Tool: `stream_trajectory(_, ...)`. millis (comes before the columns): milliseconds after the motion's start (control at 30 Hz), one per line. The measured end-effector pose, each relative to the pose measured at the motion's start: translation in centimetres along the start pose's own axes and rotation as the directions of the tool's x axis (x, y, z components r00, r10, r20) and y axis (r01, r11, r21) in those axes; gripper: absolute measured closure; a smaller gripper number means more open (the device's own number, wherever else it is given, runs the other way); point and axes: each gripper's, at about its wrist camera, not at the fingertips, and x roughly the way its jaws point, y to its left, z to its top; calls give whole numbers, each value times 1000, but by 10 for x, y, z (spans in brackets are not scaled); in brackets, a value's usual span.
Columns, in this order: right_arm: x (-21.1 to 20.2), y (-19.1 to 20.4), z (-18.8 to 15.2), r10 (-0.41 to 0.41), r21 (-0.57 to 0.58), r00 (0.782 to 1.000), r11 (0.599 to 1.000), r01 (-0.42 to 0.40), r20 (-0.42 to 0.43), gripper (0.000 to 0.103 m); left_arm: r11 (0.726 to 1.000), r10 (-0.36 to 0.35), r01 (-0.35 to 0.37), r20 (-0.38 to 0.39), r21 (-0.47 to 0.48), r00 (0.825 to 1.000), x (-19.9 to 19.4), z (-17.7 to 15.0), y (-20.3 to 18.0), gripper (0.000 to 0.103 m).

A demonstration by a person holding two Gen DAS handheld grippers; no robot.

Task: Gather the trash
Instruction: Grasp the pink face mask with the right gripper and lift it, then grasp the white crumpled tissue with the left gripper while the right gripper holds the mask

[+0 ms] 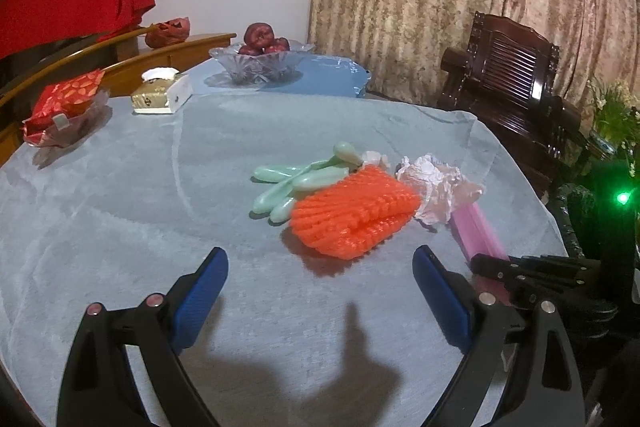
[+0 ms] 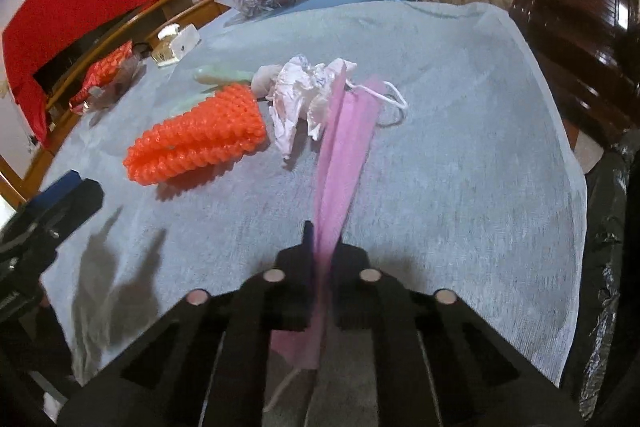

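Observation:
A pink face mask (image 2: 348, 143) with white ear loops lies on the pale cloth, and my right gripper (image 2: 322, 247) is shut on its near end. In the left wrist view the same mask (image 1: 478, 227) runs under the right gripper (image 1: 500, 269) at the right edge. Beside the mask lie crumpled white paper (image 2: 300, 99) (image 1: 434, 183), an orange foam fruit net (image 2: 200, 135) (image 1: 354, 215) and a pale green glove (image 1: 296, 179) (image 2: 216, 77). My left gripper (image 1: 320, 275) hangs open just short of the orange net, nothing between its blue pads.
A glass bowl of dark red fruit (image 1: 260, 61) stands at the far side, a tissue box (image 1: 162, 93) and a red snack packet in a clear dish (image 1: 64, 107) at the left. A dark wooden chair (image 1: 512, 87) and a black bag (image 2: 612, 267) flank the table's right edge.

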Motion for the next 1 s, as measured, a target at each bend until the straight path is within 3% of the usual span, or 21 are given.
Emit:
stream_trajectory(567, -52, -31, 25, -55, 38, 990, 998, 50, 130, 101, 994, -96, 94, 38, 51, 995, 12, 27, -52, 12)
stream_trajectory(1000, -57, -72, 45, -77, 71, 984, 995, 67, 162, 101, 986, -142, 139, 23, 94, 990, 66, 58, -104, 18)
